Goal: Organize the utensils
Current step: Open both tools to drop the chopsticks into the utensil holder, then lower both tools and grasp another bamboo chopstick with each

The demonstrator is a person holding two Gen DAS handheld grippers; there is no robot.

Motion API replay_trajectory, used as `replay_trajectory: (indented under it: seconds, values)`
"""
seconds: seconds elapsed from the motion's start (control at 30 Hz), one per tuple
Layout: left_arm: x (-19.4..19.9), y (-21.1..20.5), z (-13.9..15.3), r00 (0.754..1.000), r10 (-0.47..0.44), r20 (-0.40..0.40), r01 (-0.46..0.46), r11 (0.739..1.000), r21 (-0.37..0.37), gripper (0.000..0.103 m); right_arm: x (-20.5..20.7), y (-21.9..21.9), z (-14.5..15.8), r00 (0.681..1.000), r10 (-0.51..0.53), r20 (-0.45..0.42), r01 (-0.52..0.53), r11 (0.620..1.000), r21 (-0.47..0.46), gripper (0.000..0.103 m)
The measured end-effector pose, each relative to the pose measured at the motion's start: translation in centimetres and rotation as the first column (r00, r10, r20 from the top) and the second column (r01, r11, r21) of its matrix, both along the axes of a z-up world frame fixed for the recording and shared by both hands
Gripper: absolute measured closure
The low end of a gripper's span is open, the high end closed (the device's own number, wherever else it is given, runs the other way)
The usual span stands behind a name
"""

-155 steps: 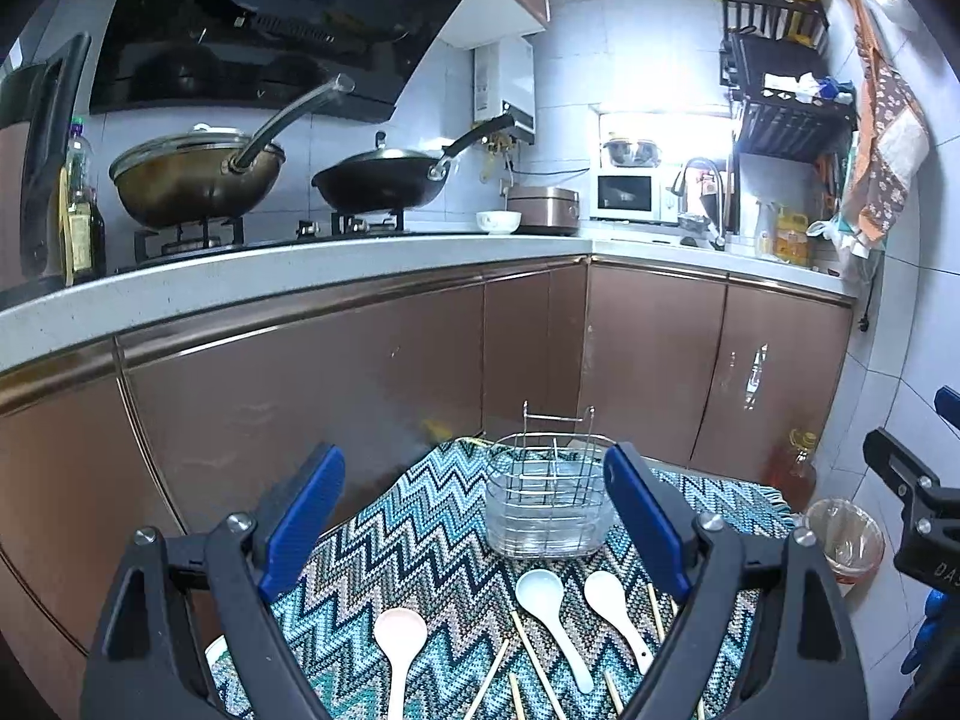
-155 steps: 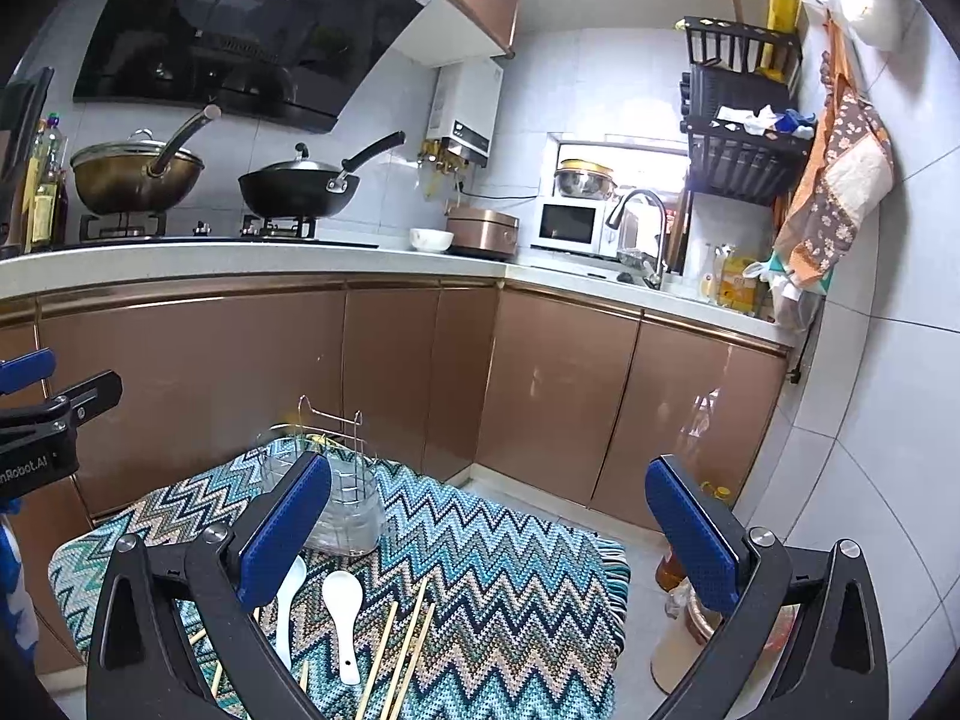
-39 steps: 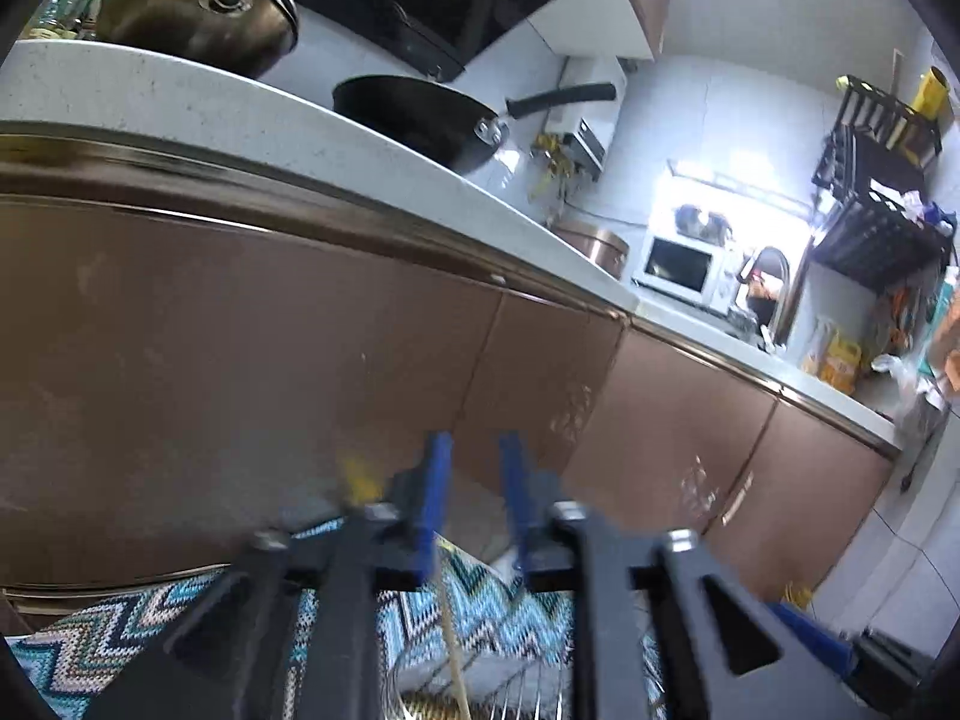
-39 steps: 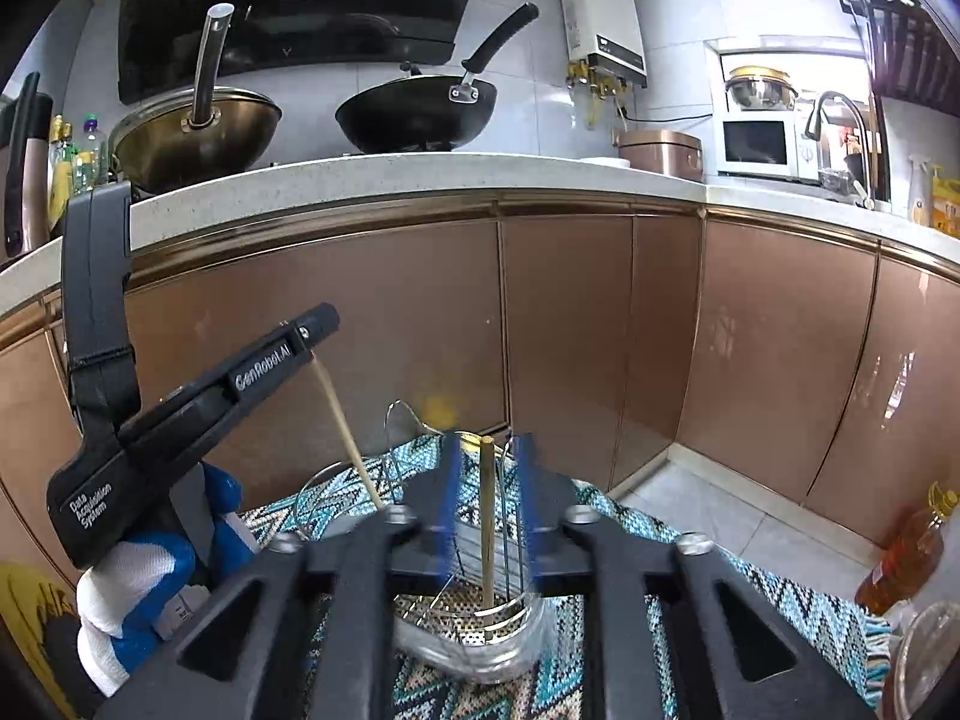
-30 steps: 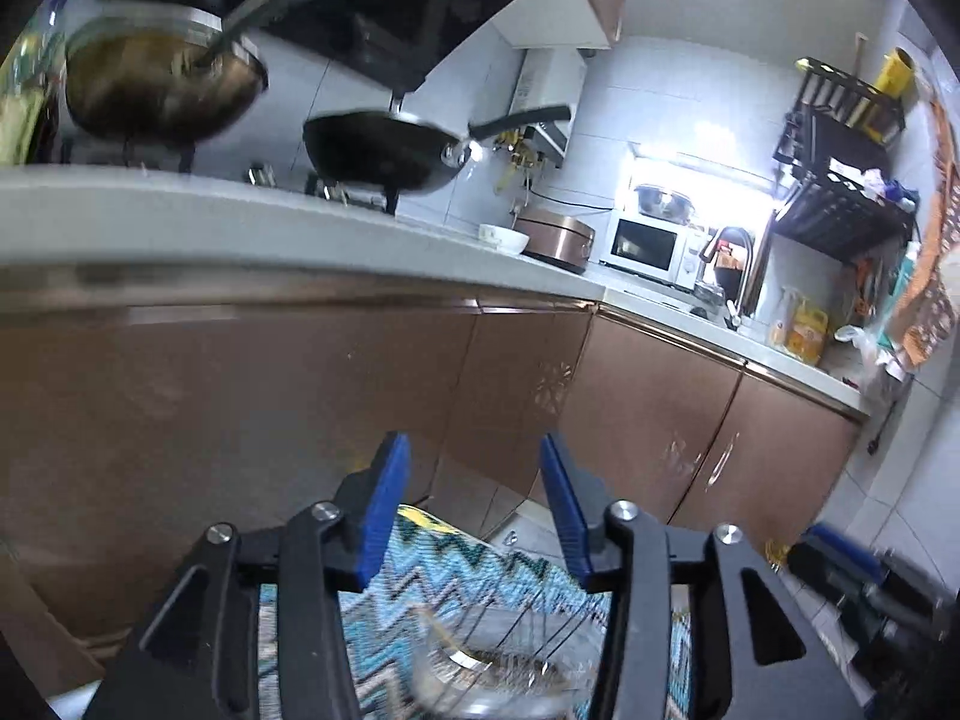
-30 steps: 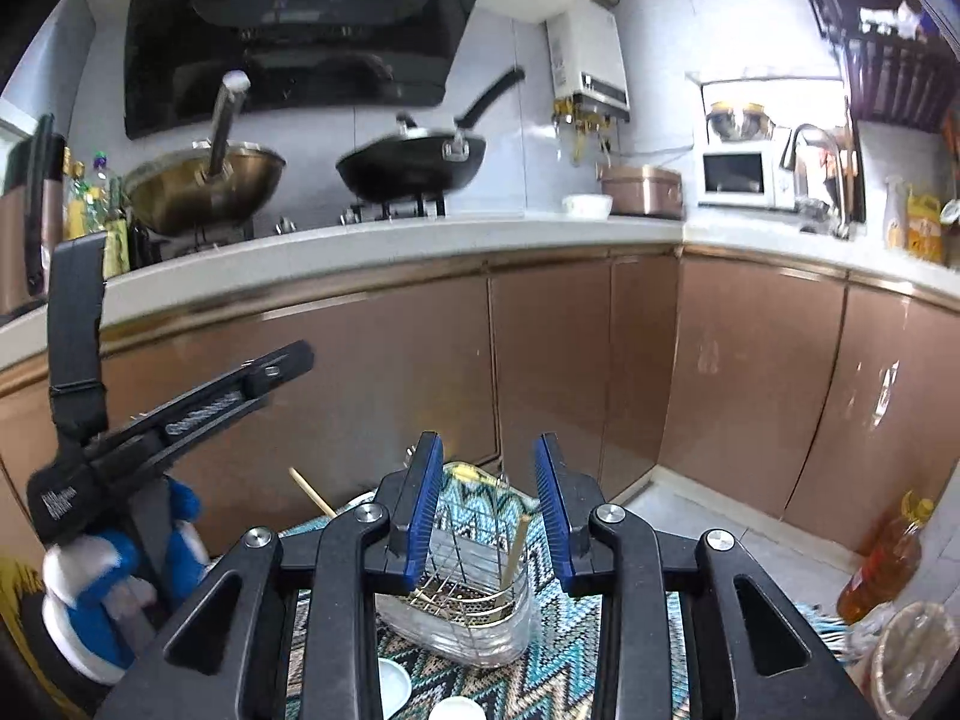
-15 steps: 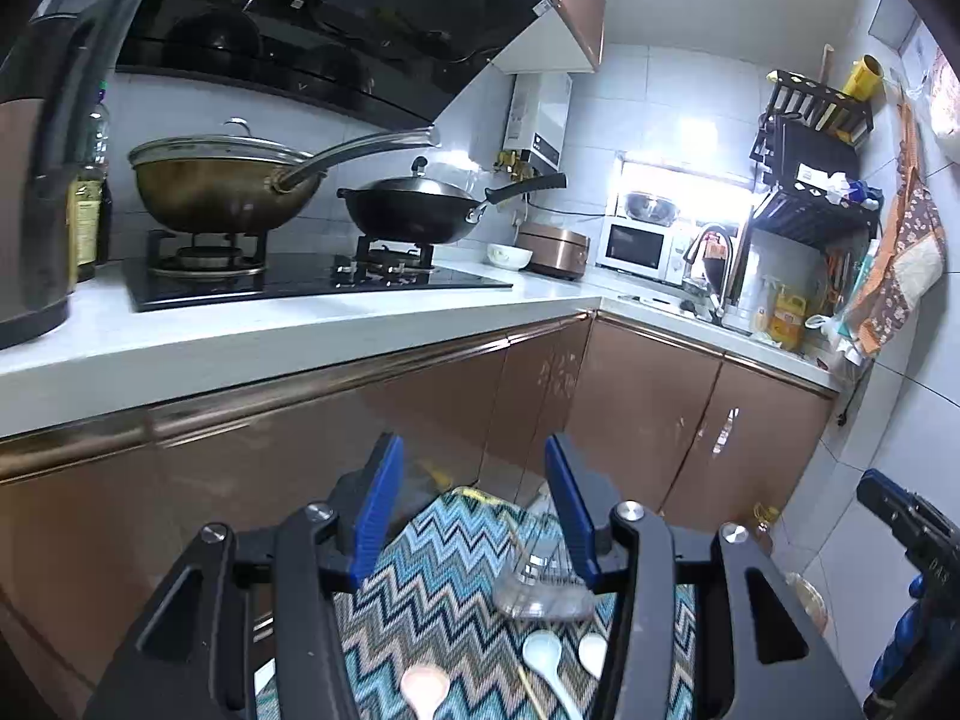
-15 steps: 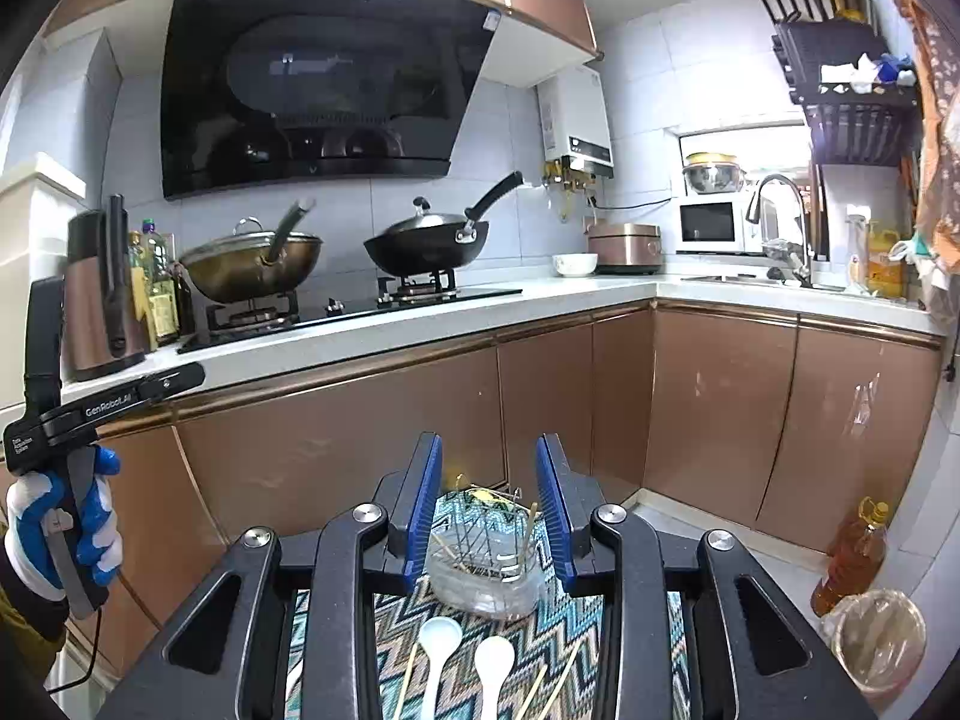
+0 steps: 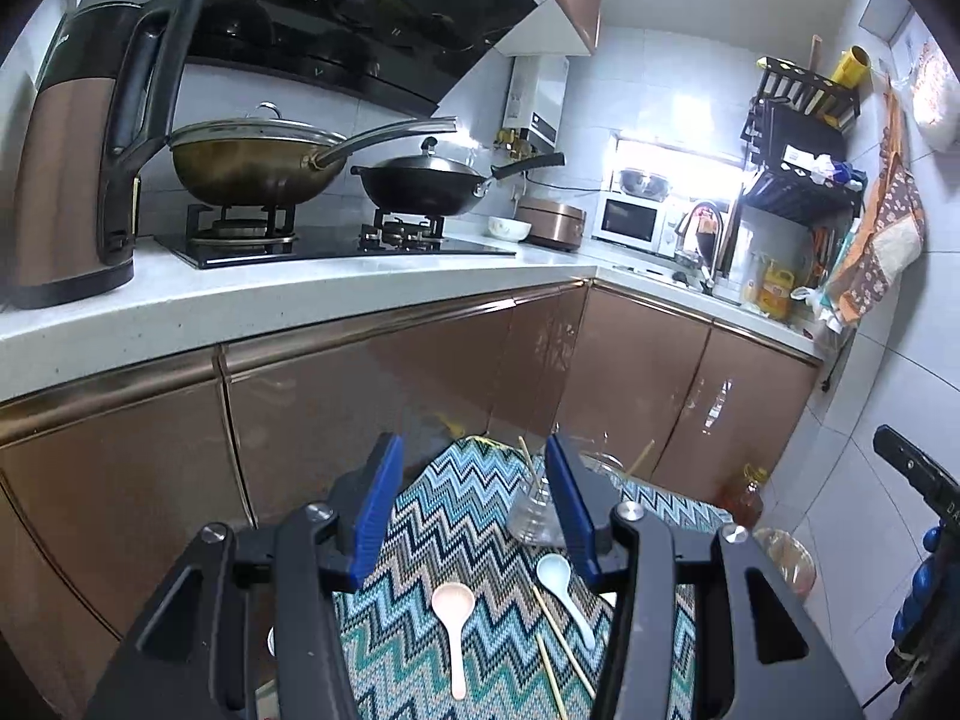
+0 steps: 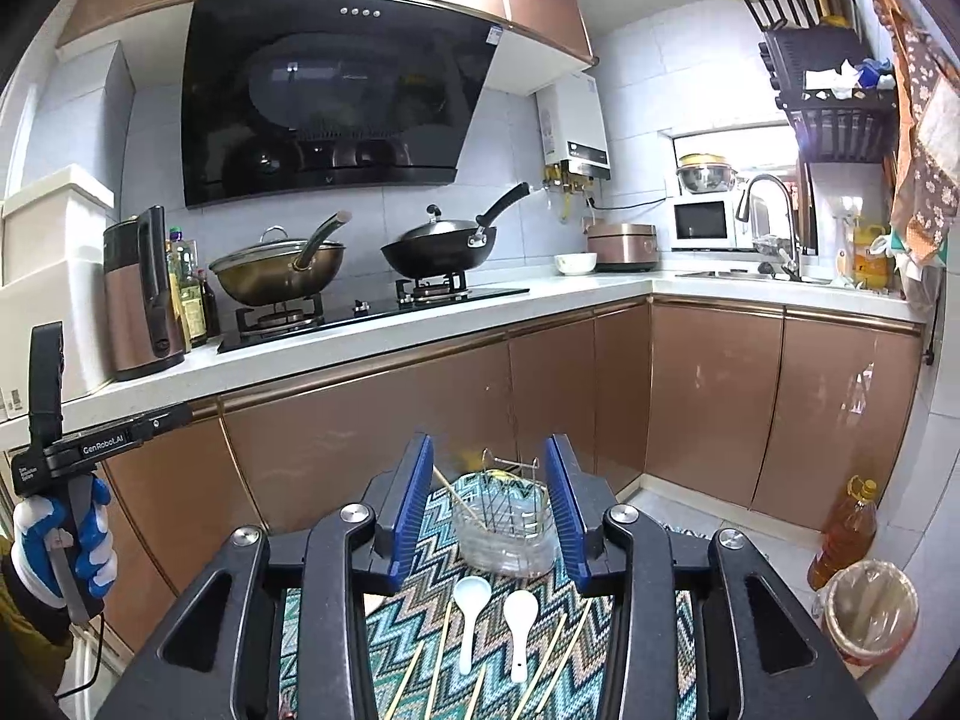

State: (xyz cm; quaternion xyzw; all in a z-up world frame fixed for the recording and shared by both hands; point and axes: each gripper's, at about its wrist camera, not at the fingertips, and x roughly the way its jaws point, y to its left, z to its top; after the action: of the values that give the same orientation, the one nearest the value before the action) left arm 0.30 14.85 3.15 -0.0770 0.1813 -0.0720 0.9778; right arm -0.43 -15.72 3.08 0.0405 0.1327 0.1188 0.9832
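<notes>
Both tongs, left tongs (image 9: 474, 504) and right tongs (image 10: 489, 504), open, empty. Two wooden chopsticks (image 10: 451, 493) stand in wire-and-clear-plastic utensil basket (image 10: 504, 525) ahead; white plastic spoons (image 10: 468, 612), loose chopsticks below remain.

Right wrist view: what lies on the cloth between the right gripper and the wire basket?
Two white spoons, flanked by loose chopsticks, lie before the basket.

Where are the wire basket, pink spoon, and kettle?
wire basket (image 10: 504, 525), right wrist view, front wall
pink spoon (image 9: 453, 599), left wrist view, bowl
kettle (image 9: 66, 180), left wrist view, copper body
</notes>
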Motion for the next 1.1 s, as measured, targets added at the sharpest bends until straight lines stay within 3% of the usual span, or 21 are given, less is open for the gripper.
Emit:
replay_trajectory:
  seconds: [0.4, 0.63, 0.73, 0.87, 1.03, 1.1]
  values:
    - [1.7, -1.0, -3.7, 0.989, -0.088, -0.120, 0.087, 0.996, -0.012, 0.056, 0.9, -0.3, -3.2, 0.996, -0.005, -0.094, 0.007, 1.000, 0.026, 0.063]
    - [4.5, -3.5, -8.7, 0.945, -0.164, -0.283, 0.167, 0.986, -0.013, 0.056, 3.6, -1.6, -7.2, 0.972, 0.002, -0.235, 0.010, 0.999, 0.052, 0.063]
    - [6.1, -5.2, -11.6, 0.905, -0.205, -0.372, 0.210, 0.977, -0.028, 0.056, 5.7, -1.8, -10.2, 0.937, 0.021, -0.347, 0.000, 0.998, 0.061, 0.063]
    - [8.2, -7.8, -15.9, 0.821, -0.274, -0.500, 0.271, 0.959, -0.081, 0.056, 7.8, -1.5, -14.3, 0.883, 0.061, -0.466, -0.023, 0.996, 0.086, 0.063]
    - [11.1, -10.4, -22.0, 0.697, -0.295, -0.654, 0.282, 0.951, -0.127, 0.057, 10.9, -0.3, -19.5, 0.783, 0.142, -0.606, -0.077, 0.988, 0.132, 0.070]
    - [12.2, -11.0, -23.8, 0.659, -0.294, -0.693, 0.275, 0.951, -0.142, 0.057, 12.0, 0.6, -21.6, 0.733, 0.176, -0.657, -0.104, 0.984, 0.148, 0.074]
